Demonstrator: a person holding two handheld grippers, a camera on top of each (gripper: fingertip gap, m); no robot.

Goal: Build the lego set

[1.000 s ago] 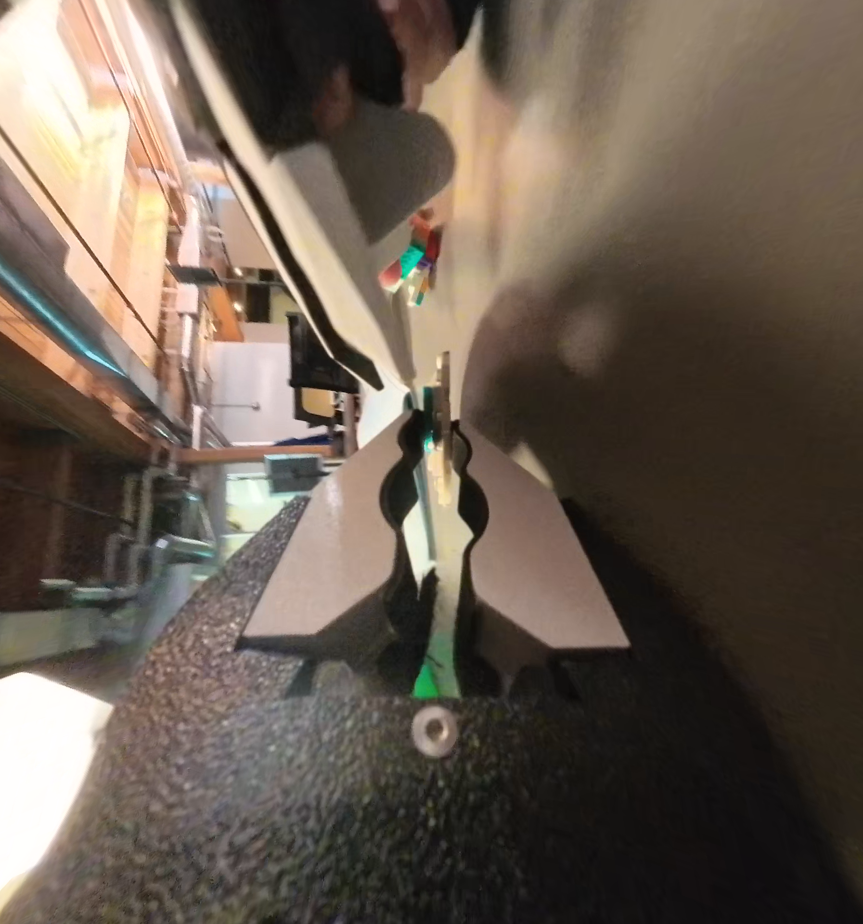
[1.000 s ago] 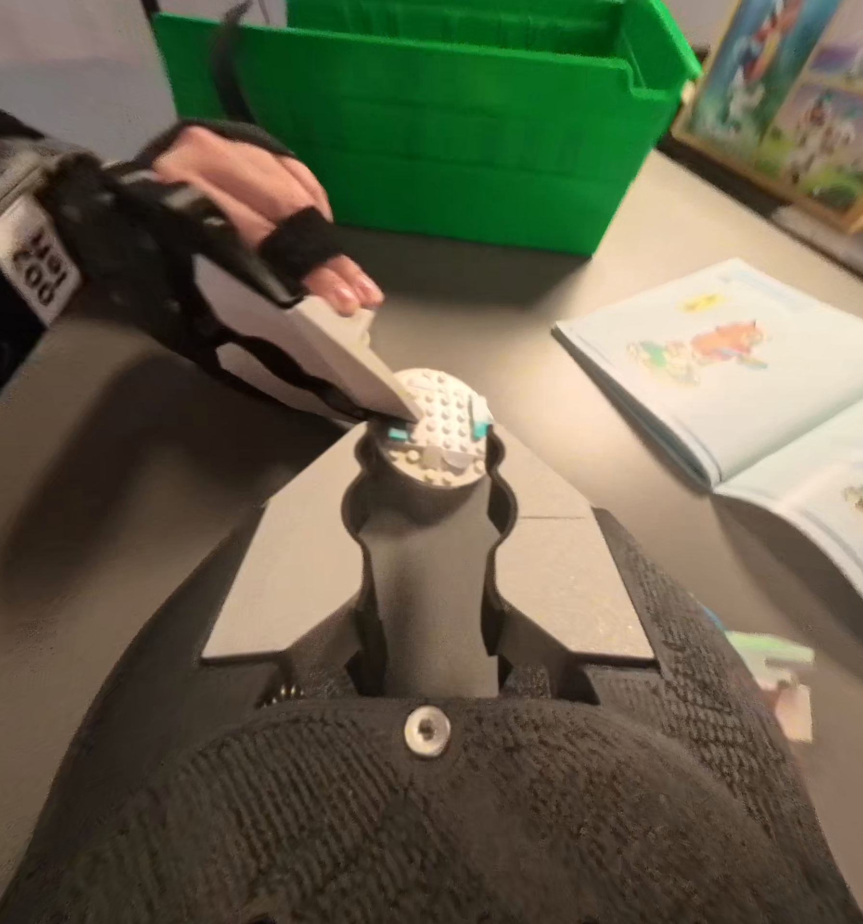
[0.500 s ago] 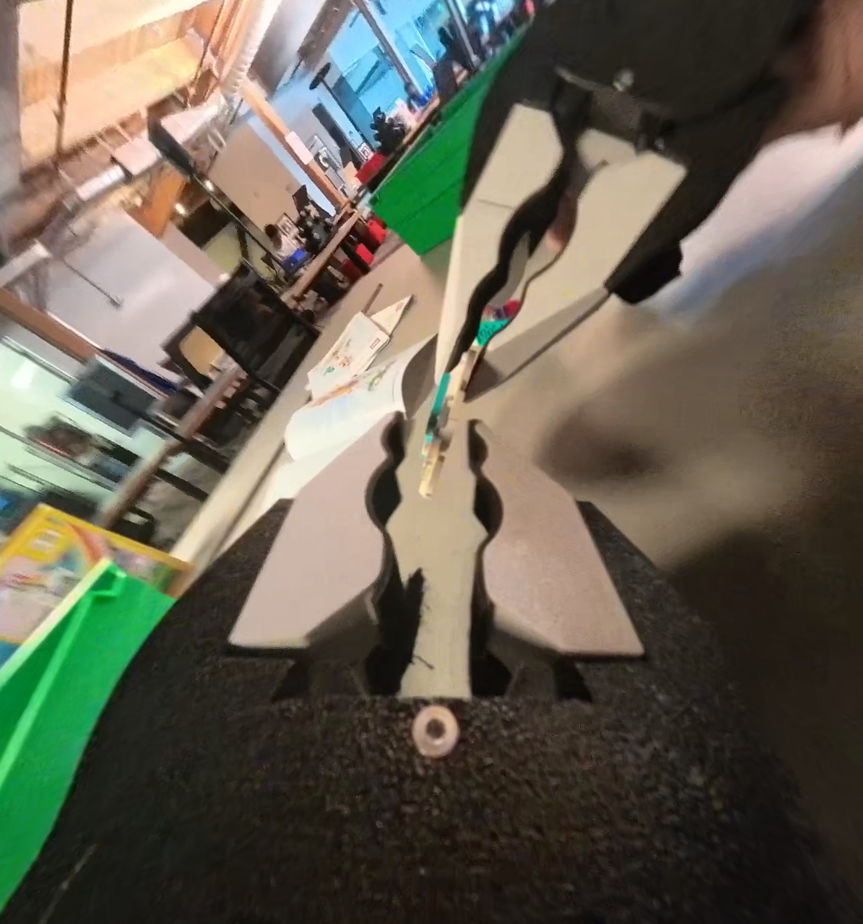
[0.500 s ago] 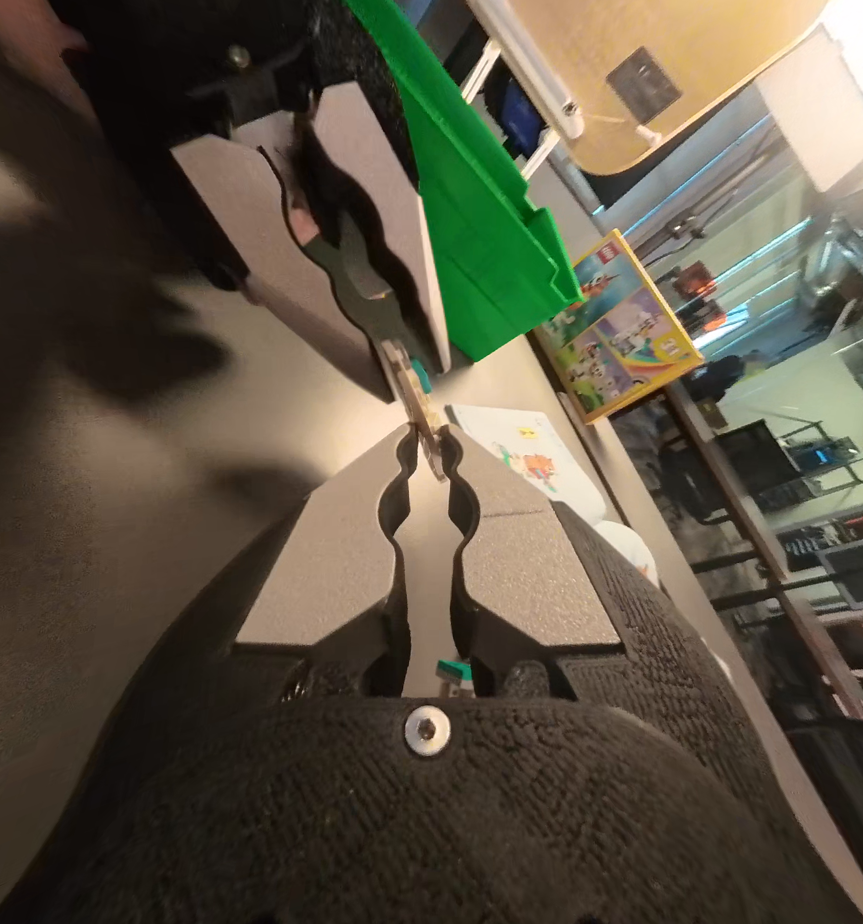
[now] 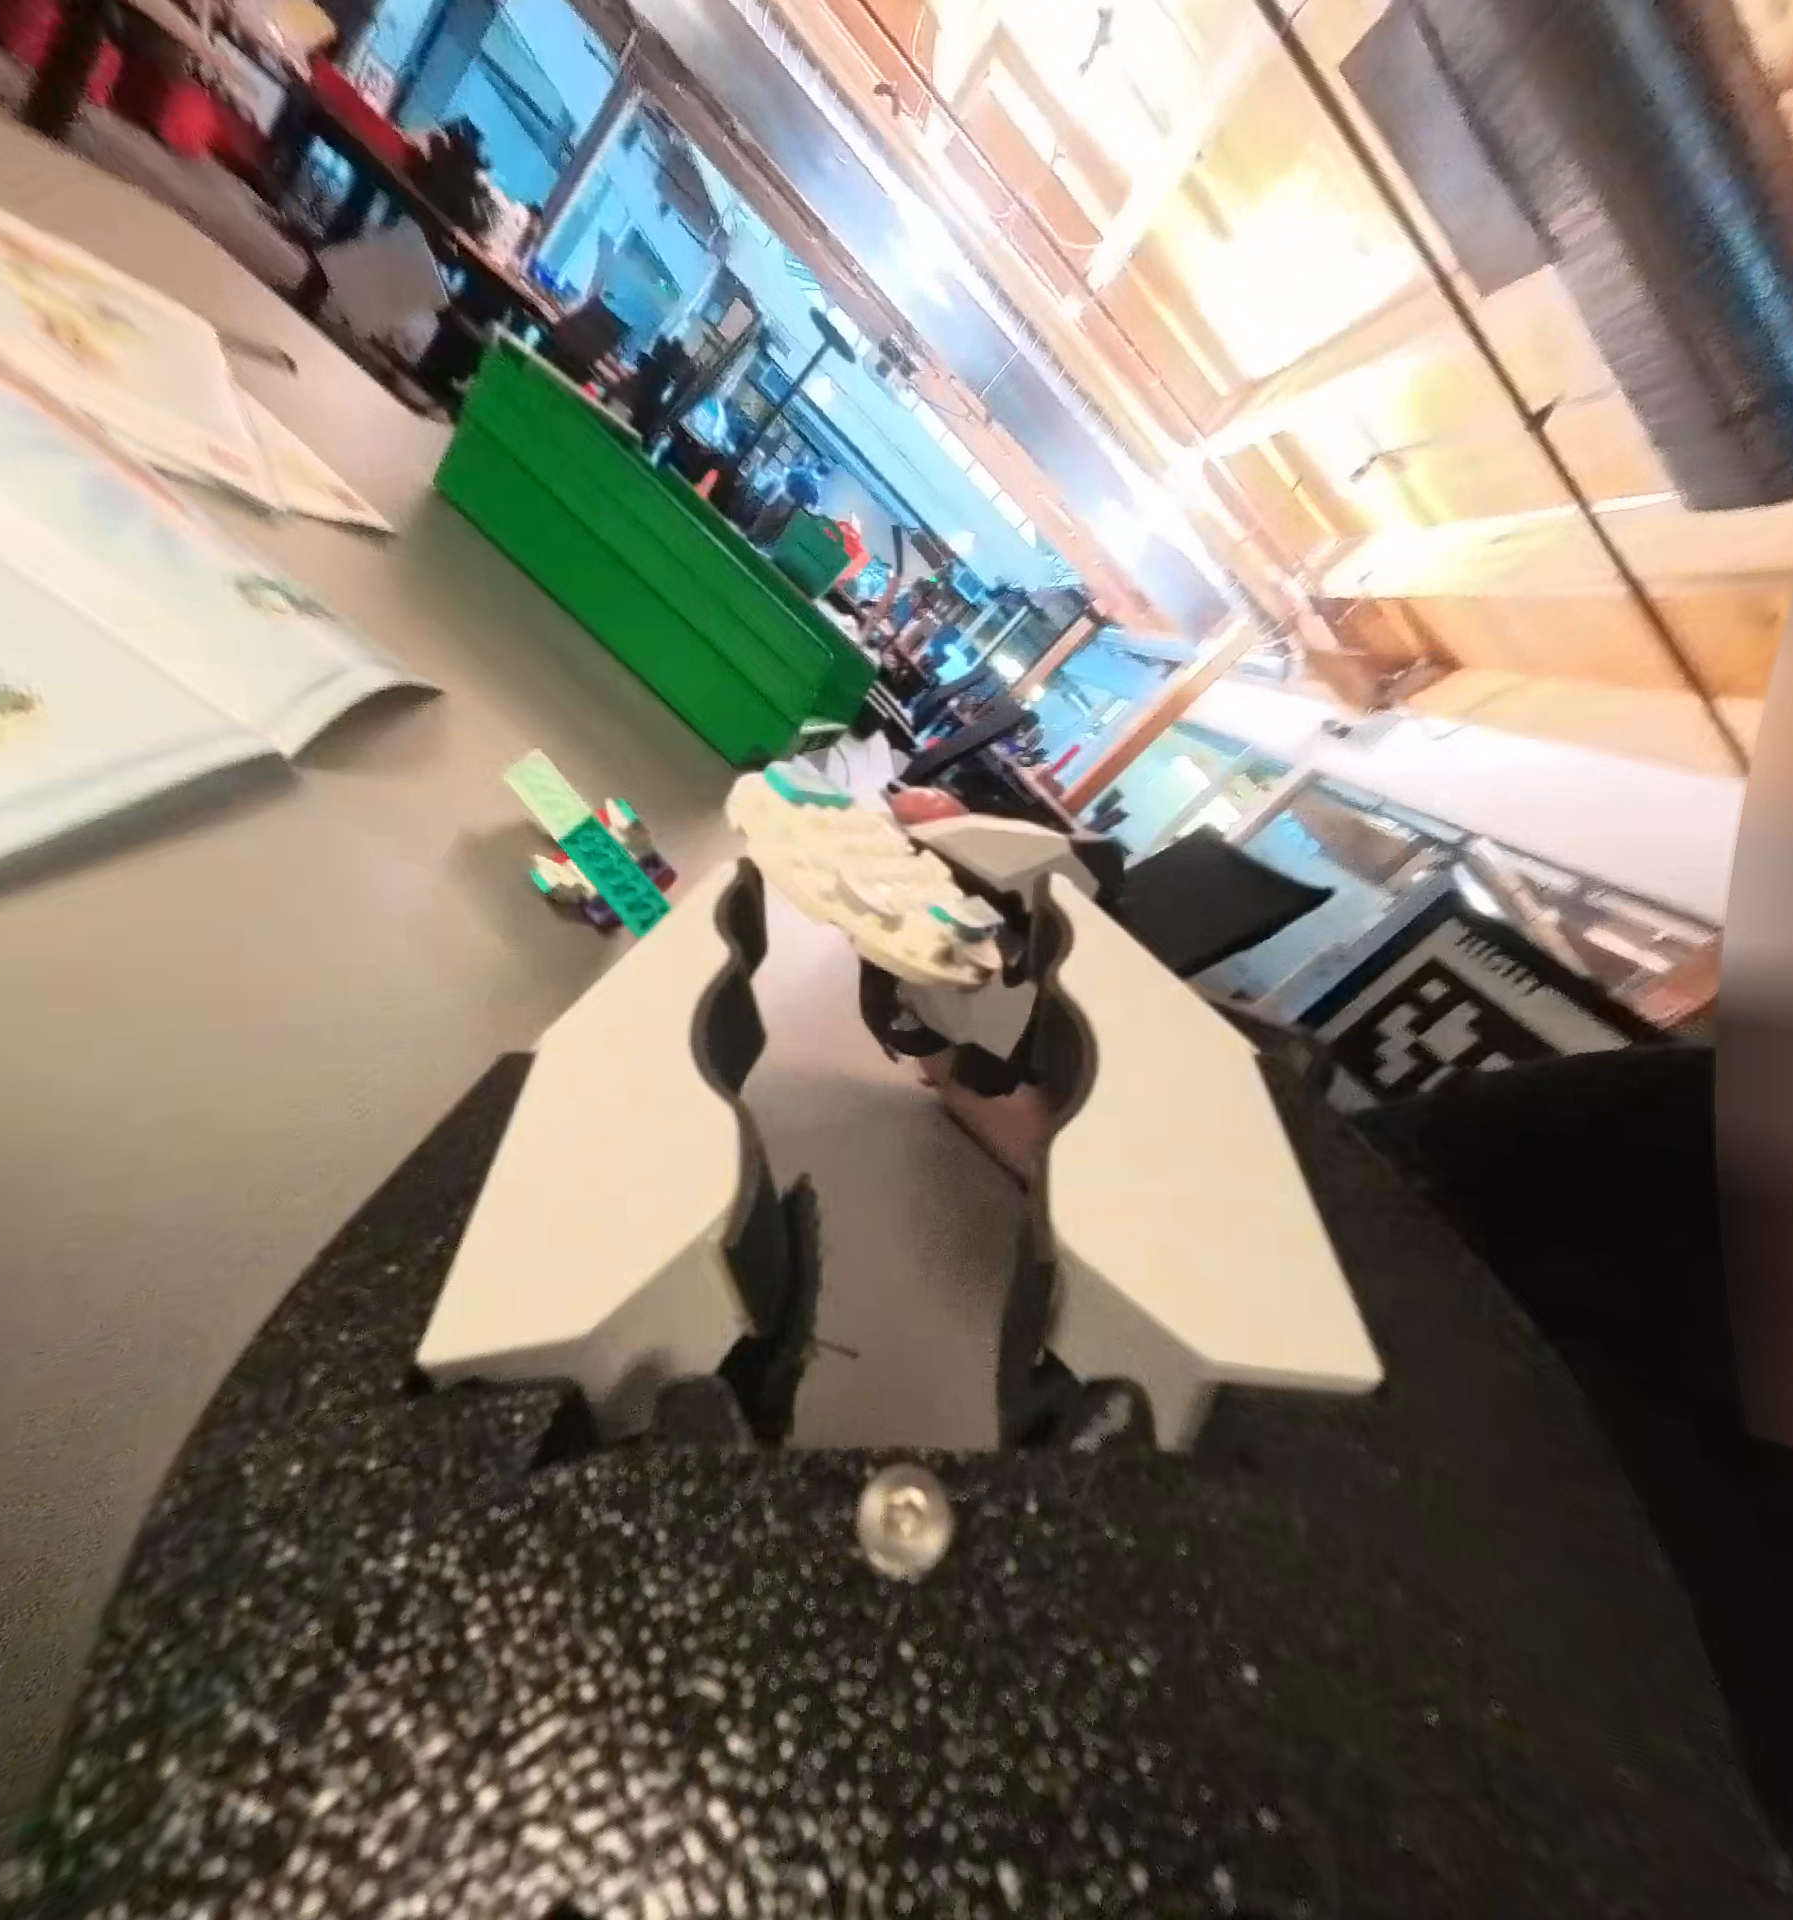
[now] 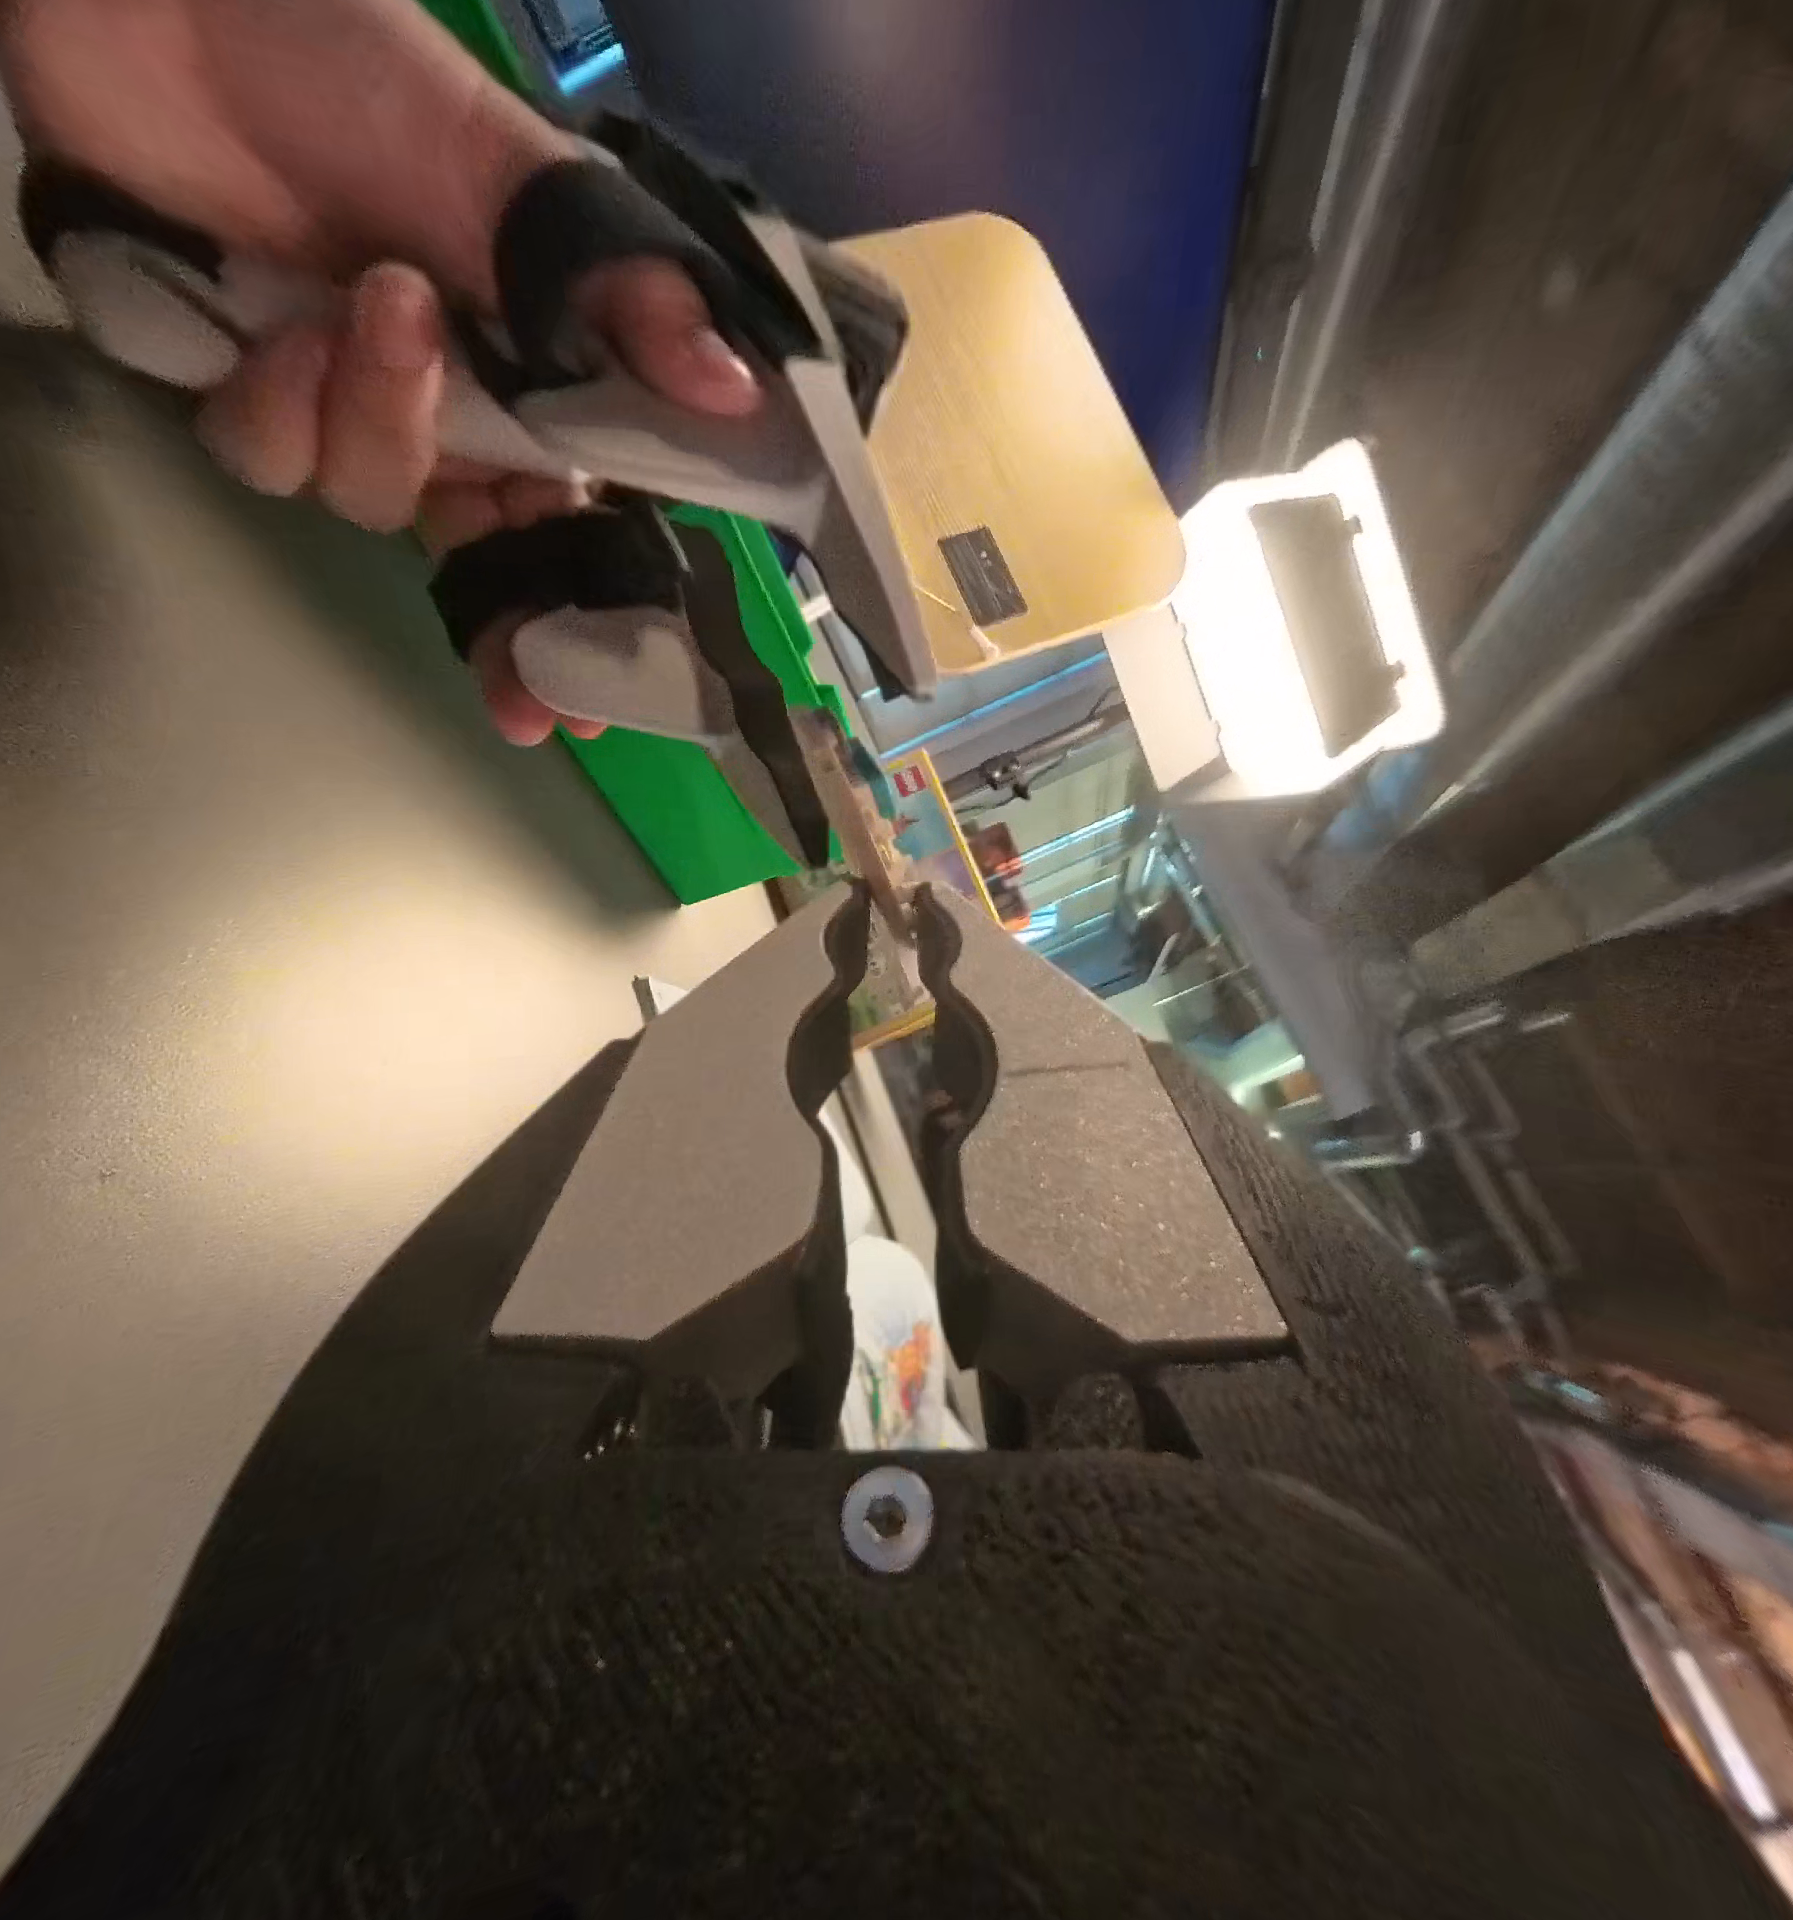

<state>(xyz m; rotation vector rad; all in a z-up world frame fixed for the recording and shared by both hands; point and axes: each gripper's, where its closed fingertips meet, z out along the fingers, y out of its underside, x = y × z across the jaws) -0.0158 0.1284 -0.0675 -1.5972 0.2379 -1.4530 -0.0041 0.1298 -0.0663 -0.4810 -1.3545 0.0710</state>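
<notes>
Pinching a round pale brick plate (image 6: 876,862) by its edge, the right gripper (image 6: 887,902) is nearly closed on it above the table (image 5: 196,1039). The left gripper (image 5: 897,894) gapes wide around the plate, pads apart from it. Loose bricks (image 5: 601,852) lie left.

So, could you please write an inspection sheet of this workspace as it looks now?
Surface: grey table.
Job's things: round pale brick plate with teal bits, off the table; open booklet.
Clutter: small brick pile; green bin; picture box.
Grippers: right gripper clamps the plate's edge; left gripper open, plate between its fingers.
Cables: nothing seen.
Surroundings: blurred workshop, bright lamp.
</notes>
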